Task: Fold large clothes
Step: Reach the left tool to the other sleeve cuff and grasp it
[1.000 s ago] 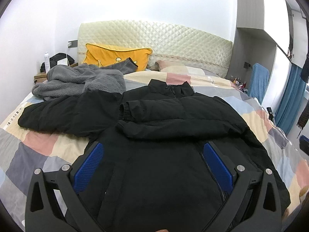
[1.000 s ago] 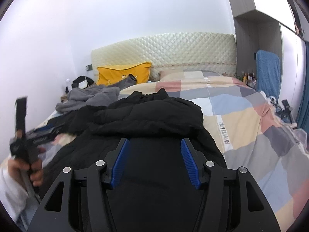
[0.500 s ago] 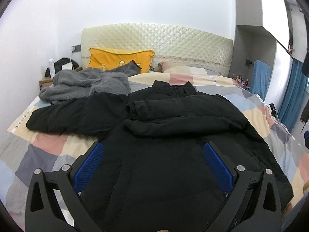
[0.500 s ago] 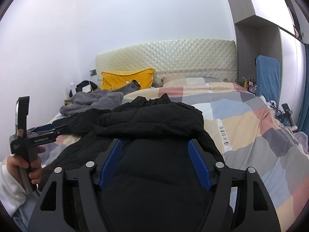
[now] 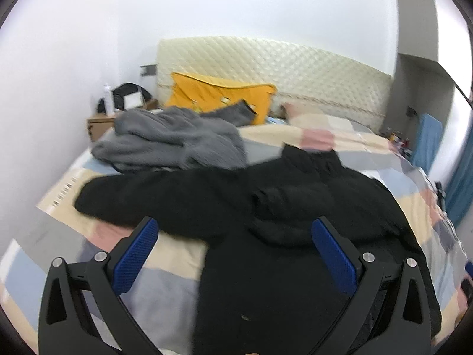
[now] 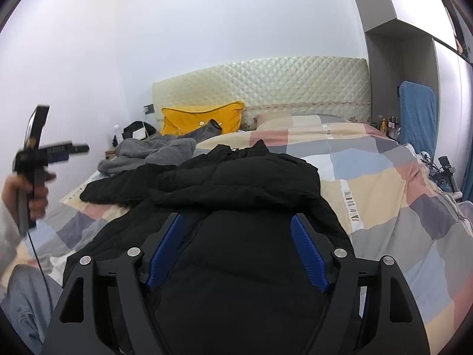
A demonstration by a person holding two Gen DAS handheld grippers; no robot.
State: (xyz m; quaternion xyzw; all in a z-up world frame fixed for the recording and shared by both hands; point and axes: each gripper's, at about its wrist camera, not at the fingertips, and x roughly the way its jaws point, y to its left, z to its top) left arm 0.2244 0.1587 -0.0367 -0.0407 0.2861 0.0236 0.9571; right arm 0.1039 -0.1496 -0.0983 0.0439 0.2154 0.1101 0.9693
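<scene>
A black padded jacket (image 5: 295, 207) lies front-up on the checked quilt (image 5: 165, 263), also seen in the right wrist view (image 6: 236, 183). One sleeve (image 5: 142, 198) stretches out to the left; the other is folded across the chest. My left gripper (image 5: 233, 224) hangs open above the jacket's left side, with nothing between its blue pads (image 5: 136, 254). A hand (image 6: 32, 189) holds it raised at the left edge of the right wrist view. My right gripper (image 6: 236, 217) hovers over the jacket's lower body, jaws opening, pads off the cloth.
A grey fleece garment (image 5: 174, 142) is heaped at the back left, in front of a yellow pillow (image 5: 218, 97) and the quilted headboard (image 6: 266, 88). A nightstand (image 5: 100, 124) stands by the left wall. A blue towel (image 6: 416, 115) hangs at the right.
My left gripper has risen and swung left, so the jacket sits further right in its view. The right gripper's jaws have spread wider. The right hand has stayed put.
</scene>
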